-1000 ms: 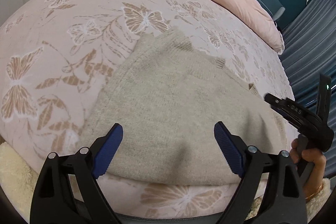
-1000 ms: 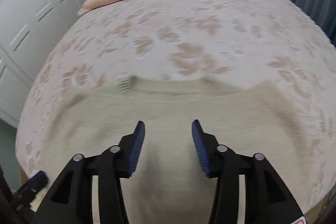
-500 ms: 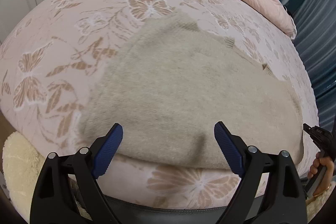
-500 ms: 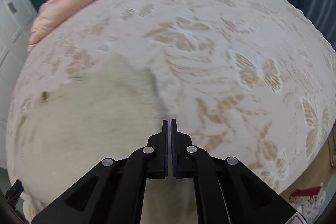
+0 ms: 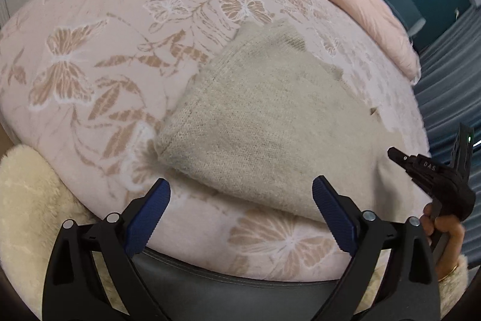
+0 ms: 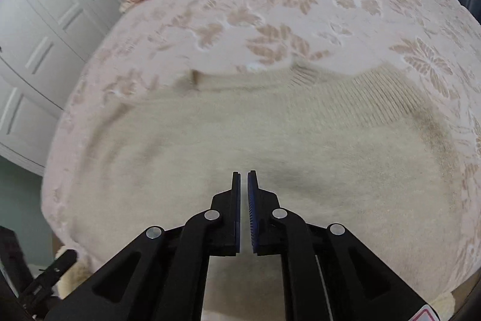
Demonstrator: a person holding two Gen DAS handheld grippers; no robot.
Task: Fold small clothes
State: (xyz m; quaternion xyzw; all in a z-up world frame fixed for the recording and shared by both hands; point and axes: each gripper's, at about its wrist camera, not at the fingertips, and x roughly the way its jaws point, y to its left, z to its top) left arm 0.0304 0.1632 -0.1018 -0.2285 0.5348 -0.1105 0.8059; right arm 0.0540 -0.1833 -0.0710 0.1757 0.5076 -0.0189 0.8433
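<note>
**Q:** Report finger state on both units.

**A:** I read the left gripper (image 5: 240,200) as wide; its jaws have just been opening further, with nothing between them. The near hem of the sweater (image 5: 270,122) lies just ahead of the 2 fingertips, unclamped. The right gripper (image 6: 244,179) is narrow, almost shut, with a thin slit between the pads. It closed and has just reopened slightly. The pads appear to hold no fabric.

**Q:** Where is the sweater?

**A:** Flat on the bedspread (image 5: 120,56), spread ahead of both pairs of fingers. In the right view it fills the area under and beyond the fingertips, collar at the far side.

**Q:** Why that arrangement?

**A:** My judgement: the wide left jaws are set to straddle the hem for a pinch. The right unit, nearly closed, looks suited to pressing or smoothing the knit, not gripping. I judge the fold not yet started.
</note>
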